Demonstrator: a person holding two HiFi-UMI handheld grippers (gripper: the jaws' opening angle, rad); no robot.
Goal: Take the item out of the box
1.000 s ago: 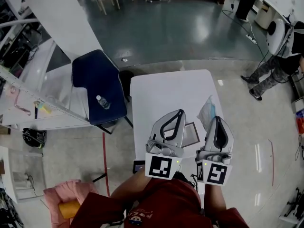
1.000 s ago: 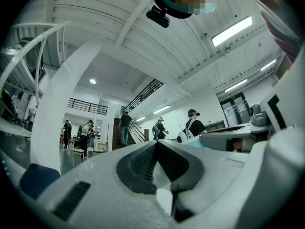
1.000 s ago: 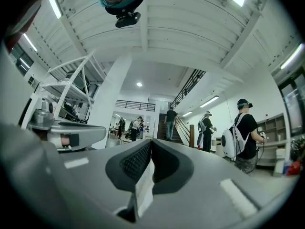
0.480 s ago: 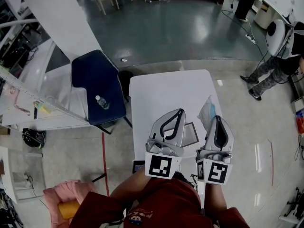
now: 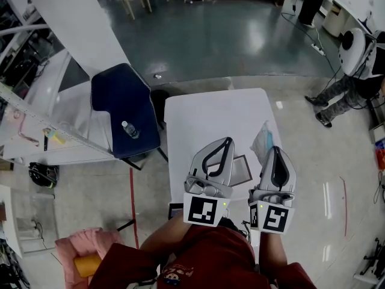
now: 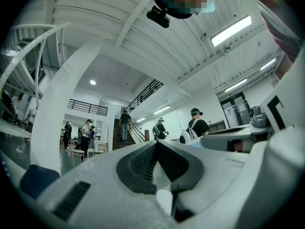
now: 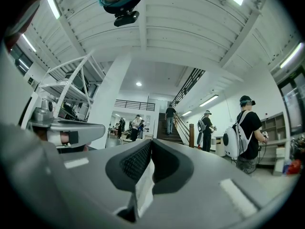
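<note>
White table [image 5: 210,116]: box [image 5: 243,168] between left gripper [image 5: 228,141], right gripper [image 5: 275,150]; jaws together.

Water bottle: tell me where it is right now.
Head view, left side: the water bottle sits on the dark blue chair, just left of the white table.

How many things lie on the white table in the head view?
2. A flat box lies between the left gripper and right gripper; a crumpled plastic bag lies near the right edge of the table. The grippers cover part of it, so more may be hidden.
</note>
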